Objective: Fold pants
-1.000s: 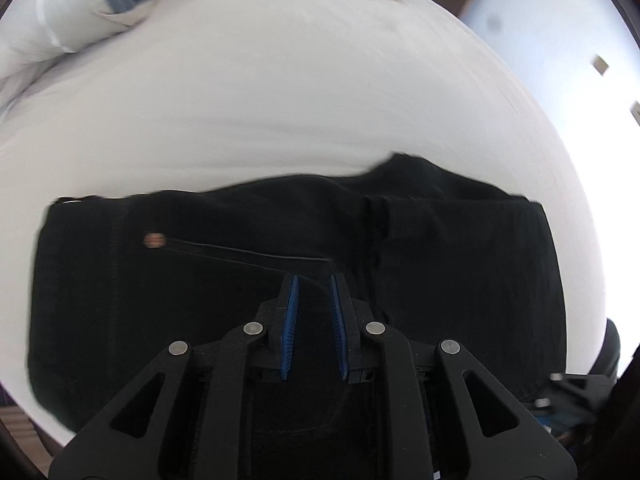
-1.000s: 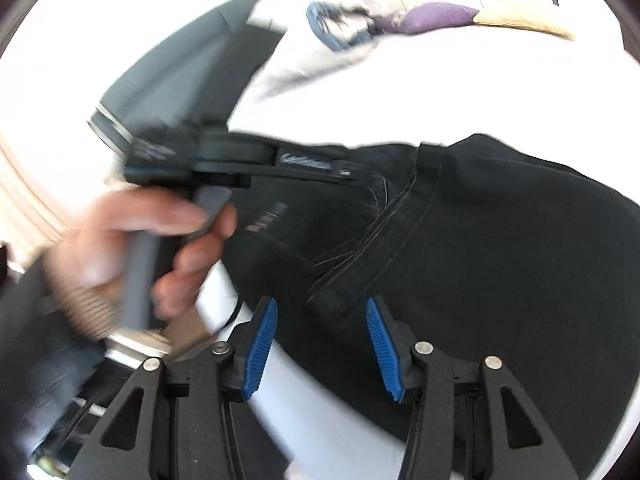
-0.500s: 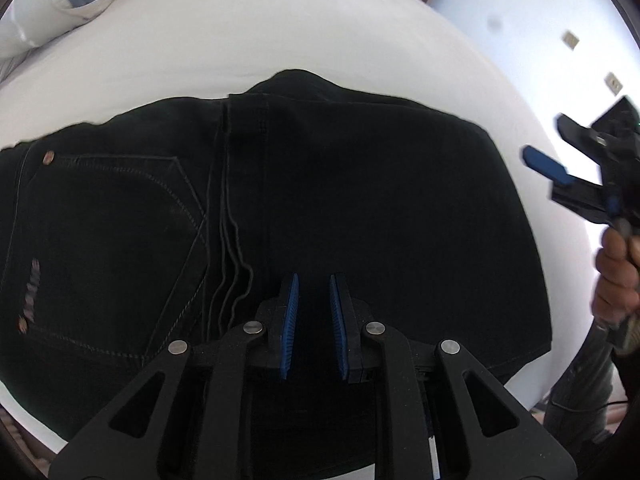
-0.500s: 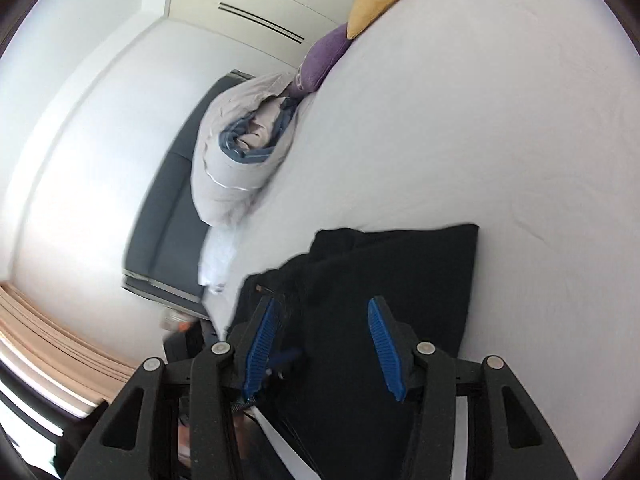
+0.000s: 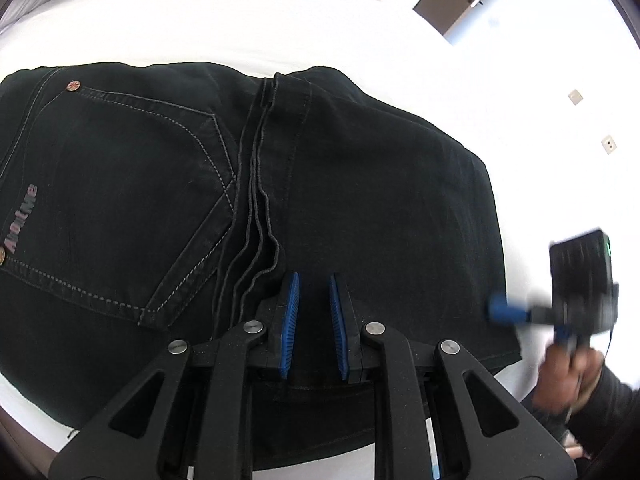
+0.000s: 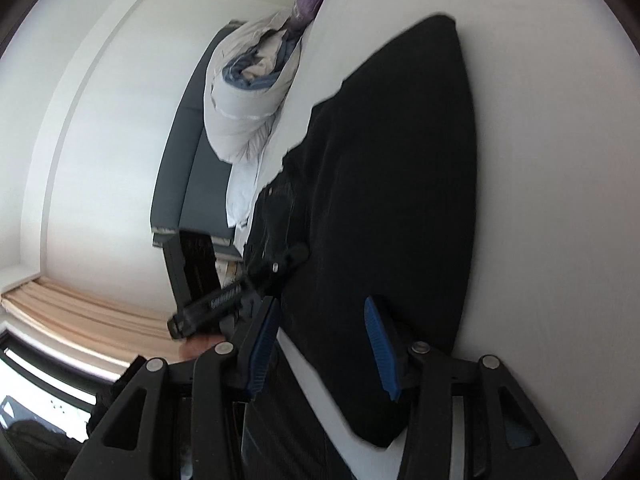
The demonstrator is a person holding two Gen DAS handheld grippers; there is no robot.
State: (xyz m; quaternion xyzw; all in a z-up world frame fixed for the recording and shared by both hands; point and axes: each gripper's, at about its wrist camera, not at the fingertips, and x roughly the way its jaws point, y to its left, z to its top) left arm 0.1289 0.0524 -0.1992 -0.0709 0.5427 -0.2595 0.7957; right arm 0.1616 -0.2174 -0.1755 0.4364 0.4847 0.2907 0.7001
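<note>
Pants lay folded on the bed; we'd swung the right gripper off, jaws wide, nothing held. Left gripper narrow, hovering — fold prob. done.

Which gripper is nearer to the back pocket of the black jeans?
Left. The left gripper hovers over the jeans, just right of the back pocket and the centre seam. The right gripper is off past the jeans' far right edge.
</note>
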